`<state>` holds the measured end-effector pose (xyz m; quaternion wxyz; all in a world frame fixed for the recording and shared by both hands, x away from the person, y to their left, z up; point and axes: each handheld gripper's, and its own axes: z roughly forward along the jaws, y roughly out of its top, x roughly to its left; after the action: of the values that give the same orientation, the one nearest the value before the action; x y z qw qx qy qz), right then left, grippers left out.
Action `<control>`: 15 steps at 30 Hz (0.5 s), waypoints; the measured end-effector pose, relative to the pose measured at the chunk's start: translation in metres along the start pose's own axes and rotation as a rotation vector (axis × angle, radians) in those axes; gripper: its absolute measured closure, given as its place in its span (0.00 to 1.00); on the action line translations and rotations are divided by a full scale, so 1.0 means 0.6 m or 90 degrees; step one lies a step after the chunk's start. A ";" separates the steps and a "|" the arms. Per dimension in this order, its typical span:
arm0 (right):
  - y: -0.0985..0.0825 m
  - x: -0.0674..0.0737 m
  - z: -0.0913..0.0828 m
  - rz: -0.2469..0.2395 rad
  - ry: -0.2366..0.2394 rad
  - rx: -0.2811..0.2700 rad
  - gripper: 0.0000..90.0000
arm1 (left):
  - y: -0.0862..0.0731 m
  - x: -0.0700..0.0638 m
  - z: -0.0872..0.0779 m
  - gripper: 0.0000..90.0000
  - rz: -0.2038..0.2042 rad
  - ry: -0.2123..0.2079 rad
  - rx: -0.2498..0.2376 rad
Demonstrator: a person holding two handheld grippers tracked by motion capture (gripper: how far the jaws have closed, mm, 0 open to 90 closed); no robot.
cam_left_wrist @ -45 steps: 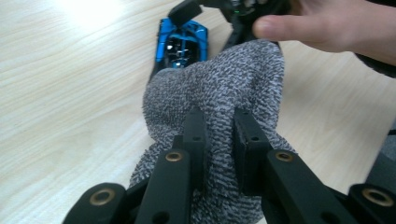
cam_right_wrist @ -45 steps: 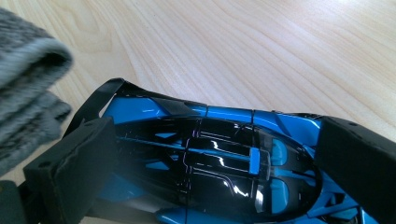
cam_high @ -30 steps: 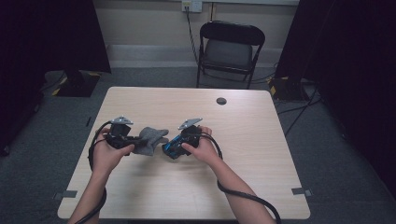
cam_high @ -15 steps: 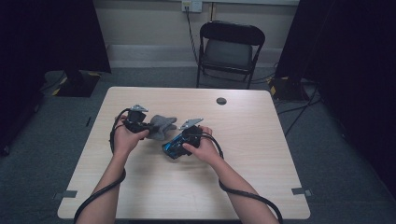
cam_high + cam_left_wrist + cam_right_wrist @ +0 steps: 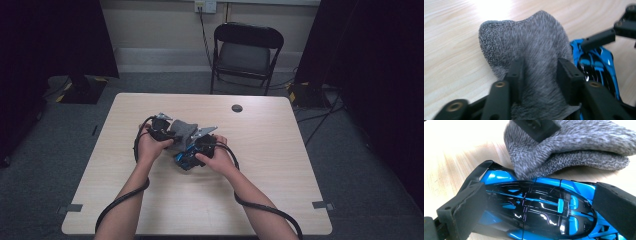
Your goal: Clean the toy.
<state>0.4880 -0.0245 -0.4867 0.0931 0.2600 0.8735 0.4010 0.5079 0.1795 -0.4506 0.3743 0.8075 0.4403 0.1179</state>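
We have the grey sock [image 5: 529, 57] lying mid-table, its open end over the nose of the blue toy car [image 5: 536, 207]. Our right gripper [image 5: 536, 205] clamps the car end to end. Our left gripper [image 5: 539, 75] has just been opening, its jaws straddling the sock without pinching. We judge the sock-over-car step underway; next we need a fresh grip nearer the cuff.

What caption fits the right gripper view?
Right hand-held gripper clamps a blue toy car beside a grey sock.
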 end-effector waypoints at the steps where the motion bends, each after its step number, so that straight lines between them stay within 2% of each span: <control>1: 0.000 0.000 0.000 0.000 0.000 0.000 0.00 | 0.000 0.001 -0.002 0.56 -0.009 0.007 -0.003; 3: -0.001 0.001 0.000 0.001 -0.001 -0.002 0.00 | 0.002 0.002 -0.005 0.55 -0.021 0.005 -0.009; 5: -0.002 0.001 0.000 0.001 -0.002 -0.007 0.00 | 0.005 0.001 -0.004 0.53 -0.024 0.016 -0.012; 10: -0.002 0.001 0.000 0.001 -0.003 -0.004 0.00 | 0.016 0.002 0.015 0.51 -0.047 0.057 -0.029; 12: -0.001 0.001 0.000 0.001 -0.002 -0.003 0.00 | 0.014 0.003 0.024 0.50 -0.057 0.064 -0.030; 14: -0.001 0.001 0.000 0.001 -0.002 -0.002 0.00 | 0.011 0.003 0.036 0.52 -0.084 0.054 -0.022; 15: -0.001 0.001 0.000 0.001 -0.002 -0.002 0.00 | 0.008 0.001 0.043 0.52 -0.084 0.056 -0.018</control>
<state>0.4872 -0.0244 -0.4870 0.0942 0.2614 0.8725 0.4020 0.5249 0.1655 -0.4653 0.3728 0.7657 0.5066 0.1343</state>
